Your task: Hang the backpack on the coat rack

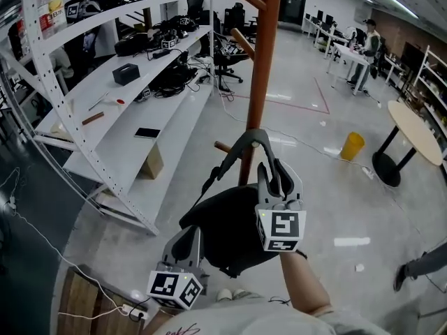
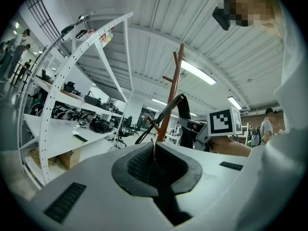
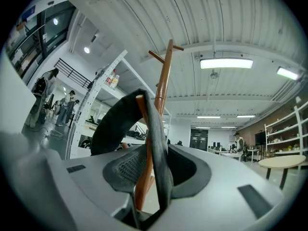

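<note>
As far as I can see, the backpack (image 1: pixel 227 229) is on the coat rack (image 1: pixel 264 68) already. Its top handle (image 1: pixel 244 142) is looped over a short lower peg (image 1: pixel 222 146) on the near left side of the brown pole. The black bag hangs below that, right up against the near side of the pole.

Up at the handle, the right gripper (image 1: pixel 276 169) has its jaws wide. In the right gripper view both the strap and the wooden peg run through the gap, and the pads aren't squeezing either one, so it's not holding anything.

Lower down, the left gripper (image 1: pixel 187 237) is at the near left edge of the bag. Its jaws look narrow, nearly together, with a thin bit of dark fabric pinched between them, so I'd say it has a grip on the bag there.

Background stuff: white shelving (image 1: pixel 140 103) full of gear on the left, a yellow bin (image 1: pixel 352 146) on the floor to the right, and a round table (image 1: pixel 419 131) further right.
</note>
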{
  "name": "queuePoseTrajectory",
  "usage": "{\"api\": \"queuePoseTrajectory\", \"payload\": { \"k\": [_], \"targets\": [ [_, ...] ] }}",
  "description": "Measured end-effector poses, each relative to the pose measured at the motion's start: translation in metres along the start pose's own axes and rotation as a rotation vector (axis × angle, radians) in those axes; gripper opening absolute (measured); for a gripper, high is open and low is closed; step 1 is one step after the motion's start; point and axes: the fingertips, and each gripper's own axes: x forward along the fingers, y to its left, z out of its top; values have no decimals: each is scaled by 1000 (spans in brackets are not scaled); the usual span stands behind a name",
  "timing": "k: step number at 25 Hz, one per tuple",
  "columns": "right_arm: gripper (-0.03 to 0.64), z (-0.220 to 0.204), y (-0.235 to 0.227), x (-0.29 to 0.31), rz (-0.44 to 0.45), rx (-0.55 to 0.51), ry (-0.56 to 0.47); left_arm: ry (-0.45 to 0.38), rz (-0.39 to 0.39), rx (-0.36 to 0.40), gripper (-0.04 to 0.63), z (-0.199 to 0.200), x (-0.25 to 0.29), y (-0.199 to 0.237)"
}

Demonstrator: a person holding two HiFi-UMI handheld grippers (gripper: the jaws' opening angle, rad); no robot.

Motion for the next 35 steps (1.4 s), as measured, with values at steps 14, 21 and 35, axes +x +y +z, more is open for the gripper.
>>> {"api": "queuePoseTrajectory", "payload": {
  "k": [14, 21, 35],
  "targets": [
    [123, -16, 17, -80, 21, 118, 26, -8, -79, 33, 25, -2, -4, -22],
    [48, -11, 31, -149, 93, 143, 14, -5, -83, 38, 25, -10, -37, -60],
    [20, -27, 40, -330, 141, 171, 100, 11, -95, 27, 25, -60, -154, -169]
  ]
}}
